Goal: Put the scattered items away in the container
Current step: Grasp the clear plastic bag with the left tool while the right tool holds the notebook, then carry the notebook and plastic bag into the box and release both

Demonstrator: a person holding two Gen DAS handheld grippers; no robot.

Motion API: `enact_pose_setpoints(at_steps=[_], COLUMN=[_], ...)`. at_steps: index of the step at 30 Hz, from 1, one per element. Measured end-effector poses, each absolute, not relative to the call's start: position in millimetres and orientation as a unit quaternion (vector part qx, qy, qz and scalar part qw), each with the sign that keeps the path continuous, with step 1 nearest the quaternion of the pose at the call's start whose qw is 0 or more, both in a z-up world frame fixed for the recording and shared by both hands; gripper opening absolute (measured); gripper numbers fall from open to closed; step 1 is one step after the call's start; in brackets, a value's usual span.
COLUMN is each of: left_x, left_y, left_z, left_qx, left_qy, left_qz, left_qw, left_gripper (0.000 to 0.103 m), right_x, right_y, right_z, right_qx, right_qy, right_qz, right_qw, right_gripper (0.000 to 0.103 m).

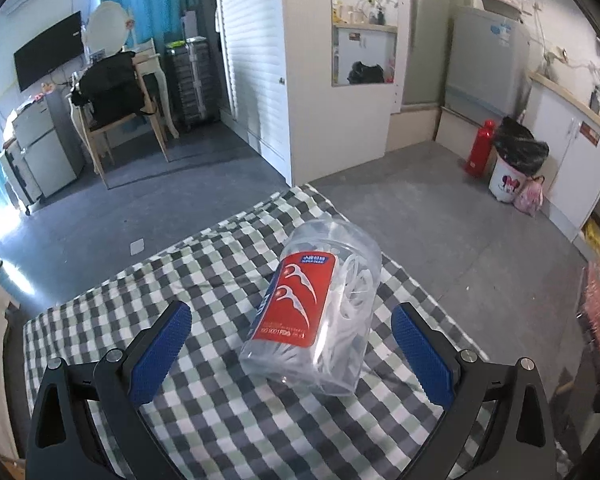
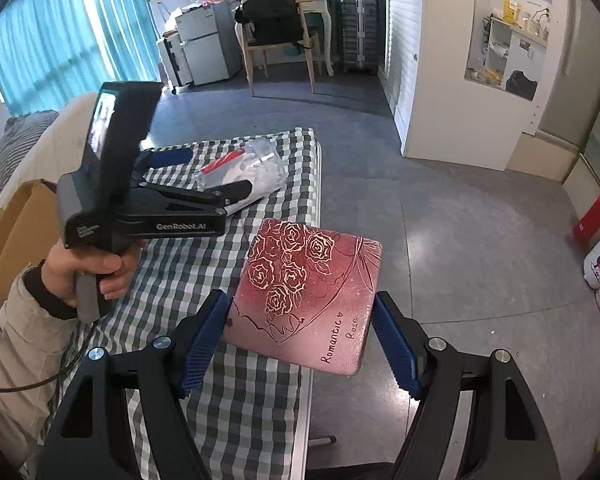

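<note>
Straddling the clear floss-pick tub, the left gripper is hovering with fingers spread wide, neither pad touching it; the tub is lying on its side on the checked tablecloth. The pick-up seems to be just starting: next, closing squarely across the slippery tub. Only the right wrist view is showing the right gripper pinching the pink rose tin off the cloth's edge, and a cardboard box, likely the container, beyond the cloth's opposite side.

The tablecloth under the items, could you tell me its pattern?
Grey, white and pale-green checks, clearest from the left wrist.
</note>
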State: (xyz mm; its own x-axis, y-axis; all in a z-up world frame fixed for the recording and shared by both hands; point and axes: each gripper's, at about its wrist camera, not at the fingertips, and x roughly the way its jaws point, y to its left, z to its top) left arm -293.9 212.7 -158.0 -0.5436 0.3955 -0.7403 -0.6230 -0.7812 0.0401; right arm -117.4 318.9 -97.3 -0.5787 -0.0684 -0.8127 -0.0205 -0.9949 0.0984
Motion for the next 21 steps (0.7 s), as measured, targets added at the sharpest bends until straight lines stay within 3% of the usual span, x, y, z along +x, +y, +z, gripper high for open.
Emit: enact_pose_setpoints(at_steps=[4,5,6,7,21], left_x=[-299,-300,-303,-305,-288], left_y=[217,217,217,217,195], left_z=[-167,-169,-172,-175,-152], left_qx=[-0.386,-0.392,-0.404,-0.414,-0.405], left_qy=[0.154,0.153,0.147,0.141,0.133], left_qz=[0.858,0.854,0.847,0.841,0.868], left_qw=[0.302,0.305,0.313,0.317,0.256], left_gripper=[0.100,0.090,0.073,0.070,0.065], right_x=[-119,-120,-120,-120,-114], right_y=[320,320,320,320,310], right_z=[-99,-100,-100,-100,-96], right_qx=[0.461,0.461,0.462,0.462,0.455], right_qy=[-0.051,-0.051,-0.052,-0.053,-0.050], right_qz=[-0.886,-0.886,-0.885,-0.885,-0.889], right_qw=[0.014,0.014,0.014,0.014,0.024], right_gripper=[0.073,0.073,0.073,0.073,0.073])
